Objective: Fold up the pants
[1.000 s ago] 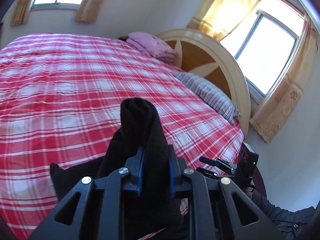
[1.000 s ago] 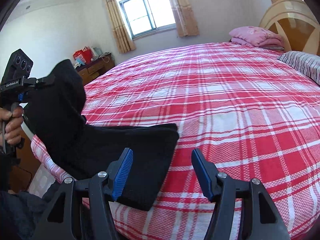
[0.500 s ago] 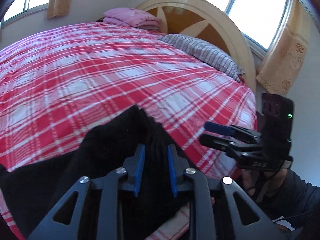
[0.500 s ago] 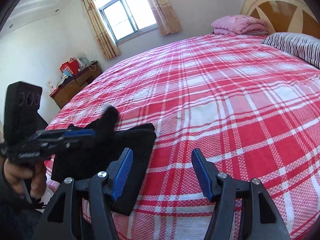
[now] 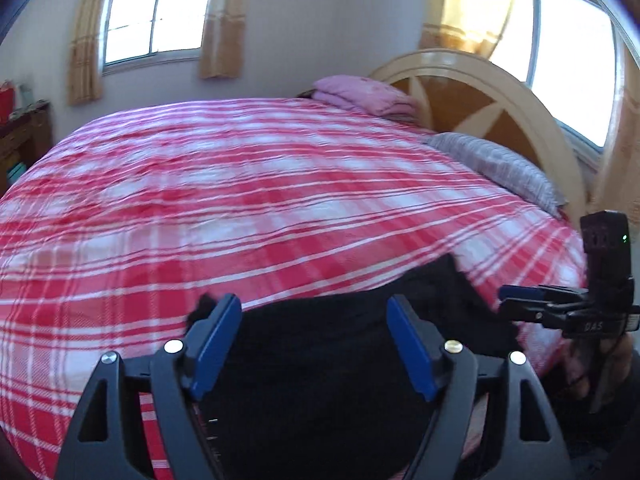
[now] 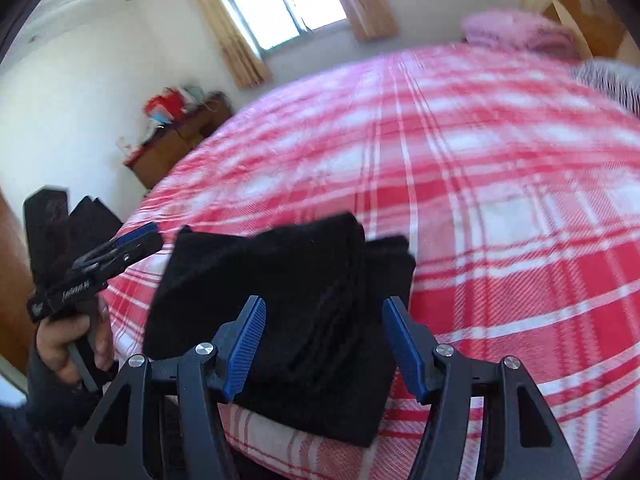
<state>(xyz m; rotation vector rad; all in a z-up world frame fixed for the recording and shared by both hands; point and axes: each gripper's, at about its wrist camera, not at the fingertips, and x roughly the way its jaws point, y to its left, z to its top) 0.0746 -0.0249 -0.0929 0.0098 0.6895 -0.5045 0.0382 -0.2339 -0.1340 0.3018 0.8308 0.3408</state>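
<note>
Left wrist view first: the black pants [image 5: 340,344] are lying in a folded heap on the near edge of the bed [image 5: 248,208], which has a red and white plaid cover. The left gripper [image 5: 314,340] sits right over them with its blue fingers [image 5: 216,340] spread wide. They've just been opening, and the cloth lies under and between them without either pad squeezing it. Off to the right you can see the right gripper [image 5: 520,304] from the side, just past the edge of the pants. Further back there's a striped pillow [image 5: 500,168] and a pink folded blanket [image 5: 364,94] up against the round headboard [image 5: 480,92].

Right wrist view: same pants [image 6: 288,292], clearly a stack of folded layers on the corner of the bed [image 6: 500,184], a bit blurry. The right gripper [image 6: 324,344] has its fingers [image 6: 244,348] apart too, one on each side of the stack's near part, and they aren't clamping anything. On the left, a hand [image 6: 68,344] holds the left gripper [image 6: 138,238] just beside the pants' left edge, not touching as far as I can tell. A wooden dresser [image 6: 176,144] with some red stuff on top stands by the far wall.
</note>
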